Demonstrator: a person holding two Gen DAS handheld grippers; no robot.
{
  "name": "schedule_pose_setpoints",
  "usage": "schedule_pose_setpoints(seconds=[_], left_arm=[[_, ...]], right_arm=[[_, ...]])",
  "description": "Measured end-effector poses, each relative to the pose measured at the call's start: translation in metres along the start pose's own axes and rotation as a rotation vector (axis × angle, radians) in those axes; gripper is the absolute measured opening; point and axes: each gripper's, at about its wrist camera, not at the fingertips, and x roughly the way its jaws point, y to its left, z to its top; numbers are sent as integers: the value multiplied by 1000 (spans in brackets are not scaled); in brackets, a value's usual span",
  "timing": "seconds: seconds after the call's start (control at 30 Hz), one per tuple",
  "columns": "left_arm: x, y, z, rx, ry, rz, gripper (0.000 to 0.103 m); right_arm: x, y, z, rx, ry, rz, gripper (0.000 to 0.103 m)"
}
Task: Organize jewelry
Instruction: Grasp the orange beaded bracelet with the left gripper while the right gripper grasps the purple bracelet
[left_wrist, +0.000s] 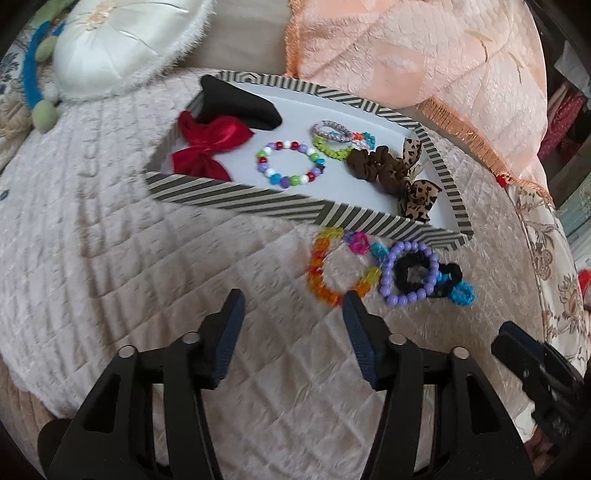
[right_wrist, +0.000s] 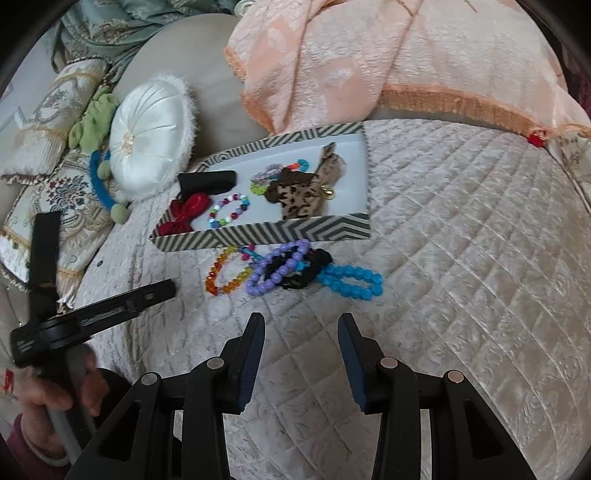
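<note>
Both our claws, left claw (left_wrist: 293, 314) and right claw (right_wrist: 301, 332), gape empty over the quilted bed (left_wrist: 110, 258). Loose bracelets (left_wrist: 373, 267) lie beside the striped tray (left_wrist: 280, 206); cushions (left_wrist: 122, 40) crowd behind it.

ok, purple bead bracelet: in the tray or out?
Out. The purple bead bracelet lies on the quilt, just outside the striped tray.

Quilted bedspread (left_wrist: 129, 258): matt plush cloth w/ stitched grid. Striped tray (left_wrist: 258, 201): paper-covered walls, smooth white floor. Red bow (left_wrist: 210, 144): glossy satin. Purple bead bracelet (left_wrist: 406, 273) & orange bead bracelet (left_wrist: 321, 269): shiny plastic. Brown scrunchie (left_wrist: 376, 162): matt fabric. Round cushion (right_wrist: 147, 147): satin sheen, fuzzy rim. Gripper pads (right_wrist: 255, 354): ribbed, matt
</note>
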Motion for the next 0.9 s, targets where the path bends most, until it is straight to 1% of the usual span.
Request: schedule_pose_setpoints(seconds=[0.23, 0.3, 0.33, 0.37, 0.4, 0.47, 0.57, 0.63, 0.73, 0.83, 0.87, 0.9], left_arm=[[38, -7, 15, 5, 47, 26, 56], [41, -8, 16, 11, 28, 31, 52], [41, -9, 16, 18, 19, 35, 35], [43, -11, 16, 35, 17, 57, 15], [44, -10, 16, 40, 18, 56, 10], [42, -3, 16, 28, 18, 28, 8], [32, 8, 14, 7, 8, 20, 8], [21, 16, 12, -8, -6, 16, 8], [11, 28, 10, -17, -14, 16, 8], [6, 34, 6, -20, -15, 17, 8], [6, 36, 5, -24, -15, 18, 8], [7, 38, 4, -30, -10, 18, 8]], right_arm=[[10, 1, 10, -19, -2, 21, 39], [13, 2, 13, -21, -2, 31, 39], [15, 3, 15, -25, 0, 37, 39], [17, 4, 17, -30, 2, 42, 38], [19, 6, 19, -39, 6, 48, 37], [25, 11, 24, -56, 13, 59, 35], [37, 20, 31, -90, 25, 62, 31], [50, 25, 37, -113, 40, 41, 30], [68, 22, 43, -108, 70, 6, 29], [89, 14, 46, -99, 114, -64, 24], [92, 11, 45, -87, 120, -72, 21], [94, 6, 44, -64, 126, -59, 20]])
